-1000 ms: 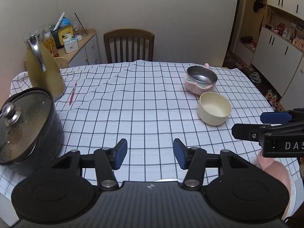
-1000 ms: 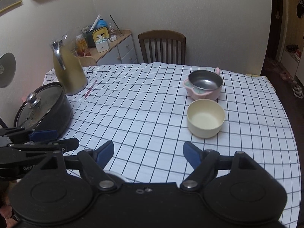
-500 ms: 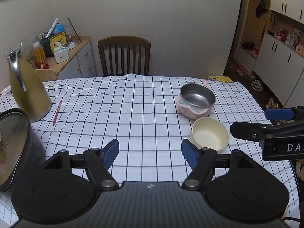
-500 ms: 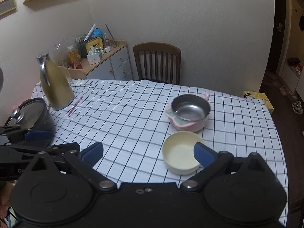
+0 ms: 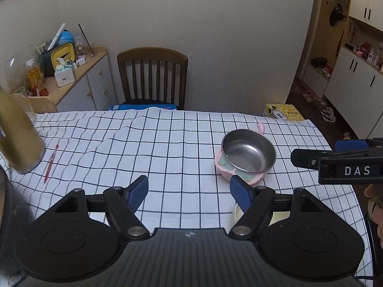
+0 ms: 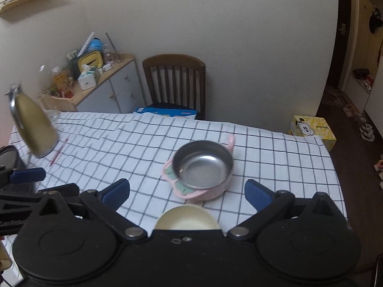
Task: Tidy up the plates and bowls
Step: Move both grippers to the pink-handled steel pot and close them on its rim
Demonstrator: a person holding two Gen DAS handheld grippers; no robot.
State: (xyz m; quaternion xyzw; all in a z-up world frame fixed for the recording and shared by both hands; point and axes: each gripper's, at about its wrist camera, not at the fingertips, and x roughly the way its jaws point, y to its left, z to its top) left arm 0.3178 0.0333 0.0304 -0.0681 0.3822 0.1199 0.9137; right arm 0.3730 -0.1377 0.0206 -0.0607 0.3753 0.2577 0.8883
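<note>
Checked tablecloth point(image 6: 134, 143) wrinkled mid-frame, both the left gripper point(image 5: 189, 191) and right gripper point(image 6: 186, 193) wide open and empty, cream bowl point(image 6: 186, 217) bottom center touching the steel bowl in pink holder point(image 6: 203, 167): sloppy grab likely knocks them.

The steel bowl point(image 6: 203, 167) has a shiny, mirror-smooth metal inside and sits in a matt pink plastic holder point(image 6: 203, 195), while the cream bowl point(image 6: 188, 218) looks smooth and dull, like plastic or melamine. The checked tablecloth point(image 5: 143, 143) is soft, rumpled cloth. The chair point(image 5: 152, 76) is dark varnished wood with a slight sheen, and the gold jug point(image 6: 33, 124) has a satin metallic finish.
</note>
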